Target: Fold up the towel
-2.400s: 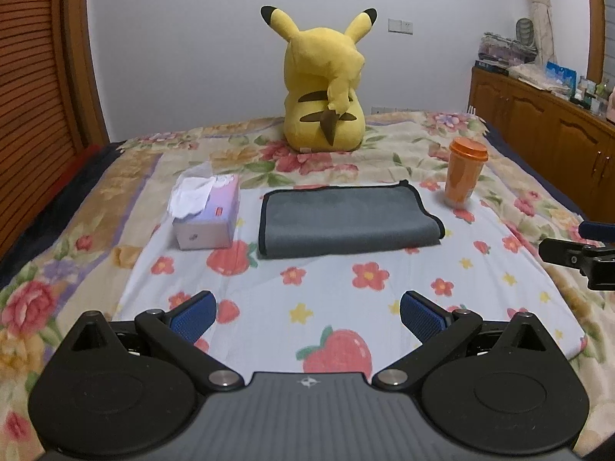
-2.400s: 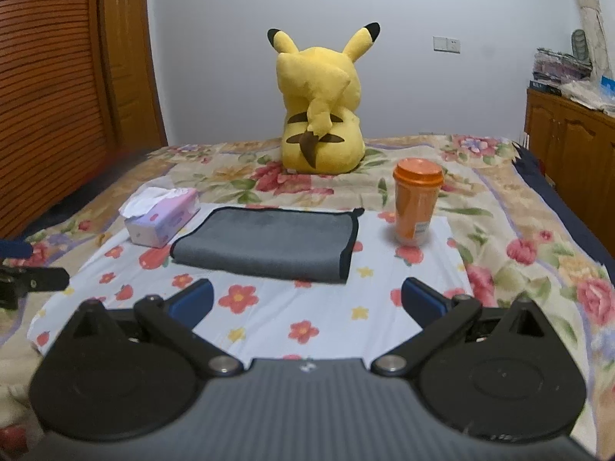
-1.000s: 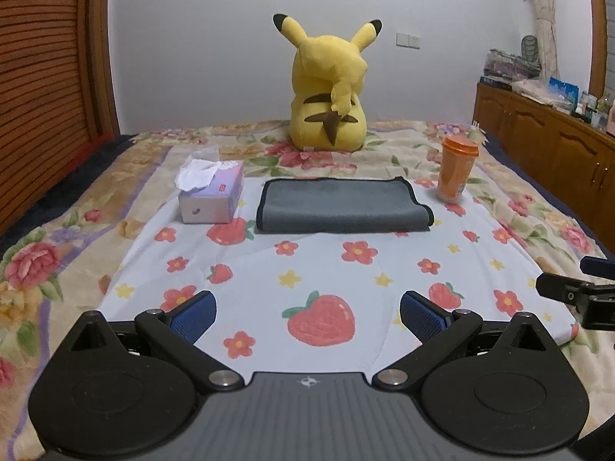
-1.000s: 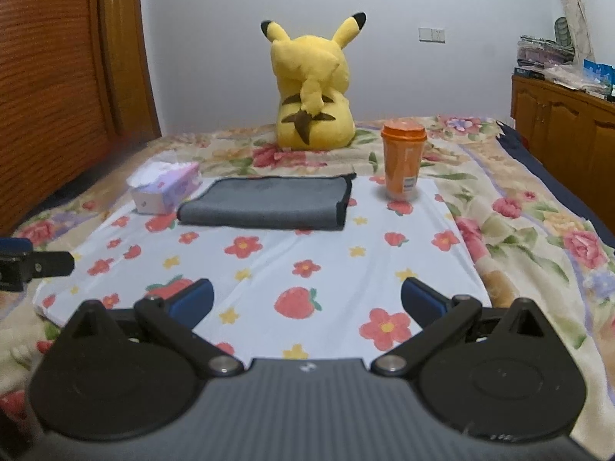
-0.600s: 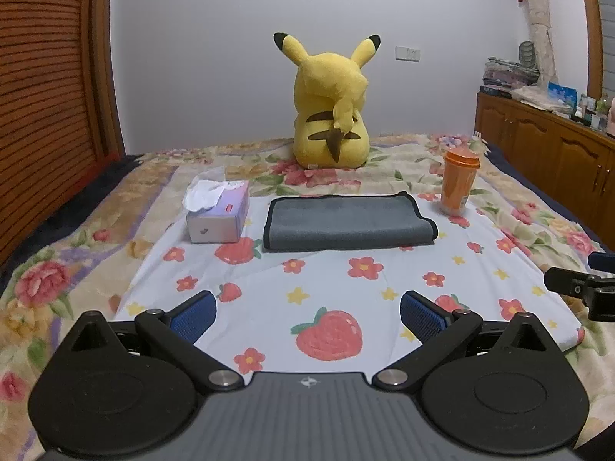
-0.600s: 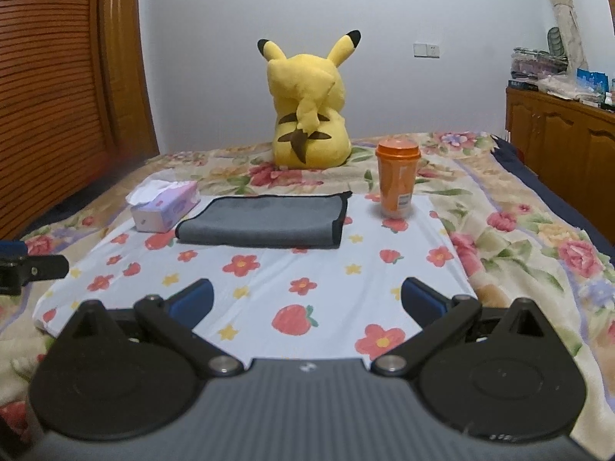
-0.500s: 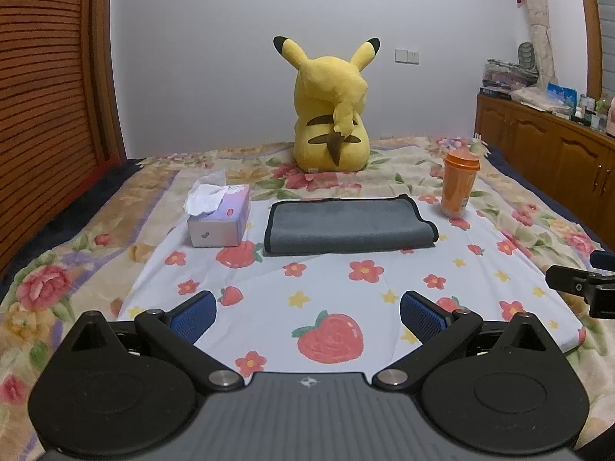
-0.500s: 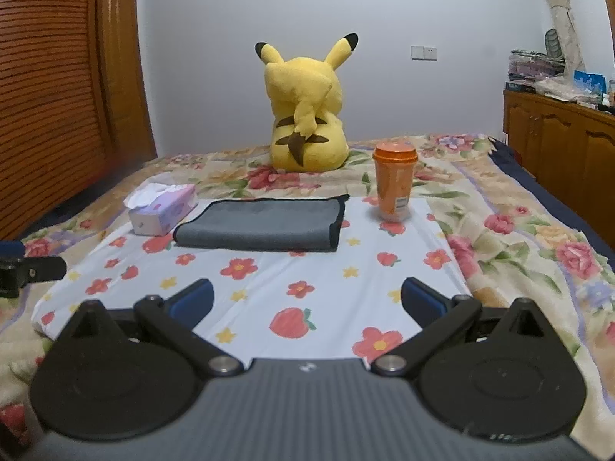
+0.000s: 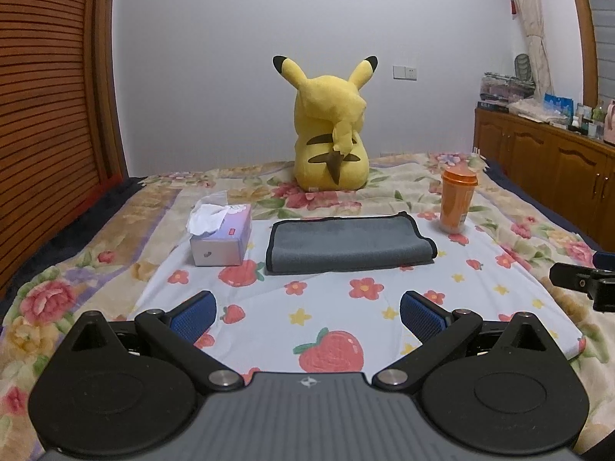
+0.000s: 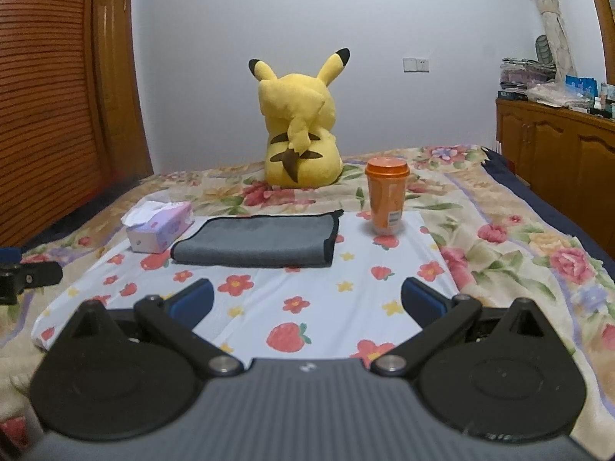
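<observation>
A grey towel with a black edge (image 9: 348, 244) lies folded flat on a white sheet with a fruit print (image 9: 346, 307) on the bed. It also shows in the right wrist view (image 10: 261, 240). My left gripper (image 9: 306, 314) is open and empty, held well back from the towel near the sheet's front edge. My right gripper (image 10: 306, 302) is open and empty, also well back from the towel. The right gripper's finger shows at the right edge of the left wrist view (image 9: 580, 282). The left gripper's finger shows at the left edge of the right wrist view (image 10: 27, 274).
A tissue box (image 9: 222, 235) stands left of the towel. An orange lidded cup (image 9: 457, 199) stands to its right. A yellow plush toy (image 9: 330, 130) sits behind. A wooden cabinet (image 9: 553, 165) runs along the right, a slatted wooden wall (image 9: 42, 123) along the left.
Both grippers have drawn back and lowered from the towel, then tilted up slightly. The towel, box and cup have not moved. Both grippers stay open.
</observation>
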### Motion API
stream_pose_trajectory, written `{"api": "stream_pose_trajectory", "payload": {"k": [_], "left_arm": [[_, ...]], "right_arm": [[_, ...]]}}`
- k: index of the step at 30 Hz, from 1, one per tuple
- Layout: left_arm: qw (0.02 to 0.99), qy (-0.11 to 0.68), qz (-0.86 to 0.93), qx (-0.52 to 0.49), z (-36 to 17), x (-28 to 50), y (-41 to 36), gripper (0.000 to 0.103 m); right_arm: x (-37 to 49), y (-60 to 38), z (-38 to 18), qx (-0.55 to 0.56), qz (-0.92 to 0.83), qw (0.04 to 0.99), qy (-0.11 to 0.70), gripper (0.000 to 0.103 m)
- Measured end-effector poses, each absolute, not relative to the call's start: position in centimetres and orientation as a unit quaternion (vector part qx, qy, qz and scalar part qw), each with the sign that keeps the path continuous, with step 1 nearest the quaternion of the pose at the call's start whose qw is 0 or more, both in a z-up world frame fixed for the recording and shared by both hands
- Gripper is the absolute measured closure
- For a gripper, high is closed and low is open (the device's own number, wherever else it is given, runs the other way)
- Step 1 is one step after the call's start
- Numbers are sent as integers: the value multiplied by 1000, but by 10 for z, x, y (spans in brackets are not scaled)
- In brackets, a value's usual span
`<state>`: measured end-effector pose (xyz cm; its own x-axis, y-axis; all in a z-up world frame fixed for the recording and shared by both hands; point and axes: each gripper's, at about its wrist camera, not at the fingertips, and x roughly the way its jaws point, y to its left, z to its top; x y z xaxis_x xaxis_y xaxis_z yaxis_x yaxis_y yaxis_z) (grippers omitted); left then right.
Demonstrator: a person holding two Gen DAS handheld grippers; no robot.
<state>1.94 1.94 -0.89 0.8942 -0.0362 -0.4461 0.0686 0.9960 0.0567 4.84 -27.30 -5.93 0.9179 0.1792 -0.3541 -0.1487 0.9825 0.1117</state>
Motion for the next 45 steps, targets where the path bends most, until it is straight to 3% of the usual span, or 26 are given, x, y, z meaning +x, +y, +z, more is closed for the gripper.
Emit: {"api": "stream_pose_trajectory", "payload": {"k": [45], "left_arm": [[978, 205, -19, 38, -7, 16, 22, 0]], "right_arm": [[39, -274, -52, 31, 71, 987, 143, 0]]}}
